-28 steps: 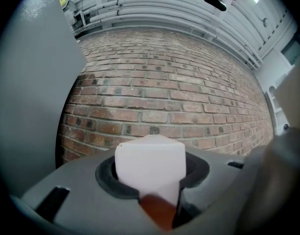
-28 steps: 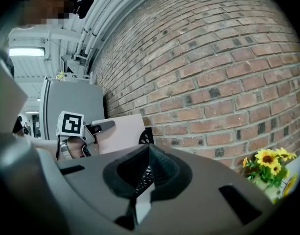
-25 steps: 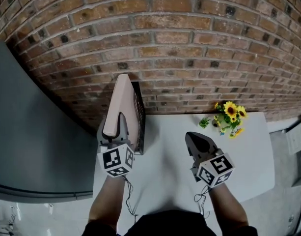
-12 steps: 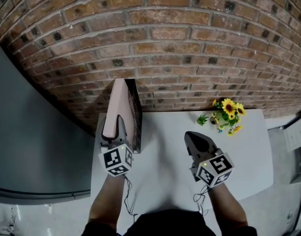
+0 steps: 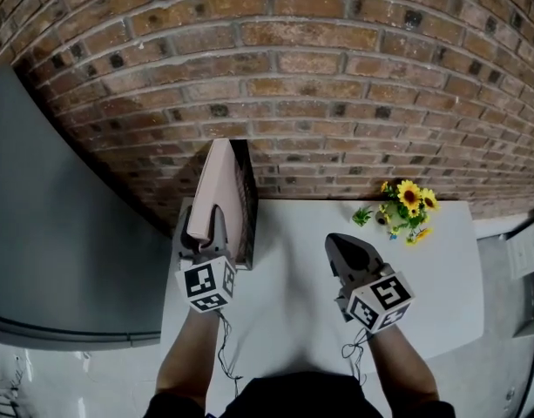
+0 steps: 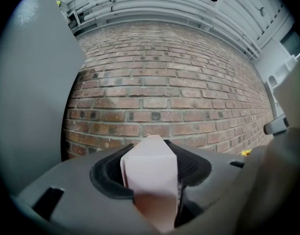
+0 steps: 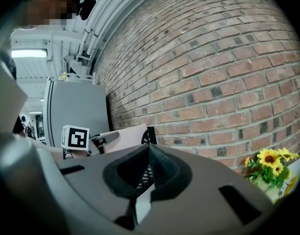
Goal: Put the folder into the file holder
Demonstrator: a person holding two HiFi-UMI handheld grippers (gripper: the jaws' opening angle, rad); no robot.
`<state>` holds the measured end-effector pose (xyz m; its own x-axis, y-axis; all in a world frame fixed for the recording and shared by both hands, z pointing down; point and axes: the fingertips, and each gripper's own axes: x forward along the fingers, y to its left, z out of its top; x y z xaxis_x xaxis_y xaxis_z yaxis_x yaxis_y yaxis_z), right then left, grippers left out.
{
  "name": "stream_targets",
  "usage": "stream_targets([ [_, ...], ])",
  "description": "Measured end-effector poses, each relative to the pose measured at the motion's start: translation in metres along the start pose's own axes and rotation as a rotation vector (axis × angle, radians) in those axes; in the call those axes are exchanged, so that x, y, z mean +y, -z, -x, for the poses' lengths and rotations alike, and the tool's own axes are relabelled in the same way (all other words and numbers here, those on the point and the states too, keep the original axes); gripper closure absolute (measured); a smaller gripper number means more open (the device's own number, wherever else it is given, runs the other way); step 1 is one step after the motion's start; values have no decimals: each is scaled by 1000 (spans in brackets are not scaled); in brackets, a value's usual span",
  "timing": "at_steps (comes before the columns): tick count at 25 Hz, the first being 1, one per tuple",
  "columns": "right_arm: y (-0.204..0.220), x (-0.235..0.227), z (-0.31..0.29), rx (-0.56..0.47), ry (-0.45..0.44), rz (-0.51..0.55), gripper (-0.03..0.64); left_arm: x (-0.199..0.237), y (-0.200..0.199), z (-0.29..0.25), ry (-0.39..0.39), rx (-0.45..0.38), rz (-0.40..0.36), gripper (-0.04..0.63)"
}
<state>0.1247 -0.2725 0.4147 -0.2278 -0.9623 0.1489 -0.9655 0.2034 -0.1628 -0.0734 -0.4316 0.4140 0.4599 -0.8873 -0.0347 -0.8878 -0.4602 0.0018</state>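
Pink folder (image 5: 219,190) stands on edge, long axis toward brick wall (image 5: 354,77).

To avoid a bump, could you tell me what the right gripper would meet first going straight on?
Likely the file holder, just beyond the right gripper's tips; depth is unclear, otherwise the brick wall.

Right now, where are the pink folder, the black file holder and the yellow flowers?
folder (image 5: 216,185): head view, on its pink side.
file holder (image 5: 248,207): head view, on its black mesh wall.
flowers (image 5: 409,196): head view, on a yellow bloom.
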Motion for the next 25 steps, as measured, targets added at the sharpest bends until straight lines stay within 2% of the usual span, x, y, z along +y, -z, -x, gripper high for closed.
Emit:
stream_targets([
  [6,-4,8,8,7,-41,25,614,-3,-25,32,-31,-42,-5,385],
  [10,-10,15,12,-4,-108,38,614,-11,-40,68,-70,-65,-39,385],
  [19,-18,18,48,-6,-272,66,614,-67,-43,149,-143,-11,-38,390],
  [22,-17,16,65,-4,-323,70,614,-94,-44,174,-167,13,-45,443],
  [25,-14,15,82,-7,-373,57,614,-118,-46,201,-195,36,-68,548],
])
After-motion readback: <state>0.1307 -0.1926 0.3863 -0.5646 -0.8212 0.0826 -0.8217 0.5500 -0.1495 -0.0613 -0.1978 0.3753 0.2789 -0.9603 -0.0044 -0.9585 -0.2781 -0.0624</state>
